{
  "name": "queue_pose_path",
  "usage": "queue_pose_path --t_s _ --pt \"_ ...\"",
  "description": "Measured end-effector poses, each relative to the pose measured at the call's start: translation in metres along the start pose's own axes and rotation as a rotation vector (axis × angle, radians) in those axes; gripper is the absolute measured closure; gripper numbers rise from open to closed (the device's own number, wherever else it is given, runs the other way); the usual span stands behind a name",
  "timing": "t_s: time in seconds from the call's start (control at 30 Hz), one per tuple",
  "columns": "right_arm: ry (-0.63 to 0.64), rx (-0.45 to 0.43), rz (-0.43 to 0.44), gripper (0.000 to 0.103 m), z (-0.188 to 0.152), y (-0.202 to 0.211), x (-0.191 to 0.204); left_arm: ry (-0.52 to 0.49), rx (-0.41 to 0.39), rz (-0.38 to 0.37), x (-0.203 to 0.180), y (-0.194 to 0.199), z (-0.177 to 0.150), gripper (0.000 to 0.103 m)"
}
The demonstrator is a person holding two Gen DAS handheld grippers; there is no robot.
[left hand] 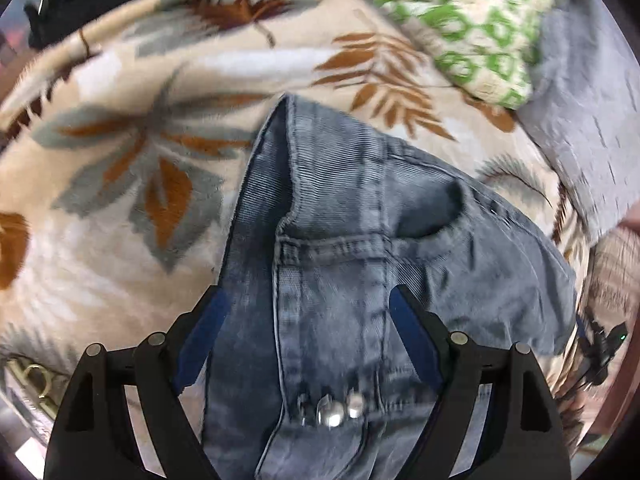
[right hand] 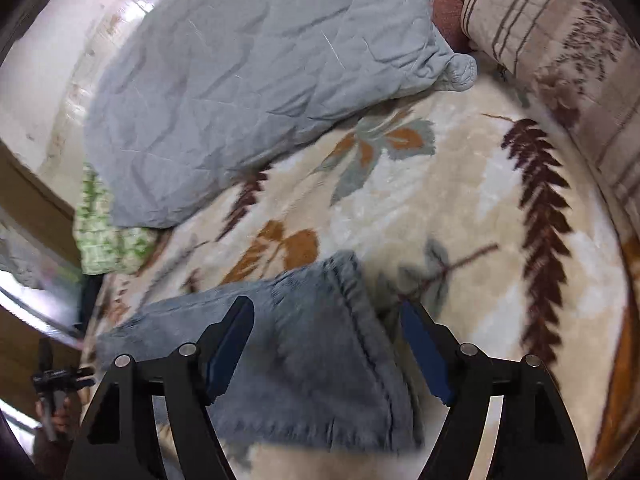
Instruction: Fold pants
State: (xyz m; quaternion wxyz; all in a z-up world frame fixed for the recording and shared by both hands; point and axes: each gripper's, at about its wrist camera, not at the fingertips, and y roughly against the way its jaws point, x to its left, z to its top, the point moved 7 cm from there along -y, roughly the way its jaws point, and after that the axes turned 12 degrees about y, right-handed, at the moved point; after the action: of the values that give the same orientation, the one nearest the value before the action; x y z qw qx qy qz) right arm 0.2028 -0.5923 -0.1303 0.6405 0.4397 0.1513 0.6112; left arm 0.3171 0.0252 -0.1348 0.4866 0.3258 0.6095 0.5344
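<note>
Grey-blue denim pants lie on a cream blanket with a leaf print. In the left wrist view my left gripper is open, its jaws astride the waistband end with the metal buttons and a pocket. In the right wrist view my right gripper is open over the leg-hem end of the pants, the hem seam between the jaws. Neither gripper pinches cloth. The other gripper shows small at the lower left edge.
A grey-blue quilted cover lies on the far side of the blanket. A green-and-white patterned cloth lies beside it. A striped beige pillow sits at the far right. A wooden bed frame edge is at the left.
</note>
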Motion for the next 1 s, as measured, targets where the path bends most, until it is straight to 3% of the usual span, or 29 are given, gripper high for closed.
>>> queue_pose_path --t_s 0.07,0.1,0.13,0.17,0.23,0.3,0.37,0.47,0.63,0.7,0.8,0.93,1.0 --pt "-0.006 0.045 0.006 0.028 -0.003 -0.022 -0.001 0.001 0.014 -0.003 -0.001 -0.011 0.002 0.019" --pt "0.015 0.067 0.022 0.054 -0.006 -0.029 0.002 -0.006 0.008 -0.002 -0.003 -0.012 0.002 0.019" --pt "0.101 0.098 -0.033 0.098 -0.007 -0.034 0.011 -0.027 -0.011 -0.012 -0.009 -0.01 0.002 0.021" --pt "0.157 0.09 -0.059 0.099 -0.003 -0.032 0.019 -0.058 -0.028 -0.038 -0.018 -0.005 0.001 0.033" --pt "0.26 0.014 -0.106 0.099 0.019 -0.012 0.037 -0.105 -0.072 -0.032 -0.031 0.005 0.002 0.044" --pt "0.279 -0.062 -0.155 0.099 0.044 0.007 0.038 -0.15 -0.119 0.011 -0.042 0.007 0.007 0.054" --pt "0.256 -0.086 -0.184 0.099 0.065 0.01 0.027 -0.163 -0.114 0.077 -0.046 -0.004 0.013 0.063" --pt "0.276 -0.042 -0.253 0.099 0.071 -0.015 0.017 -0.155 -0.118 0.138 -0.048 -0.025 0.025 0.063" --pt "0.197 0.082 -0.292 0.093 0.051 -0.073 -0.01 -0.141 -0.14 0.144 -0.049 -0.031 0.03 0.06" --pt "0.165 0.025 -0.263 0.086 0.05 -0.066 -0.013 -0.14 -0.126 0.144 -0.048 -0.03 0.031 0.058" --pt "0.068 -0.003 -0.162 0.047 0.047 -0.04 -0.024 -0.089 -0.1 0.091 -0.035 -0.018 0.033 0.058" --pt "-0.039 -0.038 -0.071 0.043 0.017 0.001 -0.044 -0.056 -0.1 -0.023 -0.004 0.016 0.014 0.044" --pt "-0.043 -0.014 -0.069 0.041 0.003 0.003 -0.044 -0.067 -0.107 -0.024 0.002 0.019 0.0 0.041"
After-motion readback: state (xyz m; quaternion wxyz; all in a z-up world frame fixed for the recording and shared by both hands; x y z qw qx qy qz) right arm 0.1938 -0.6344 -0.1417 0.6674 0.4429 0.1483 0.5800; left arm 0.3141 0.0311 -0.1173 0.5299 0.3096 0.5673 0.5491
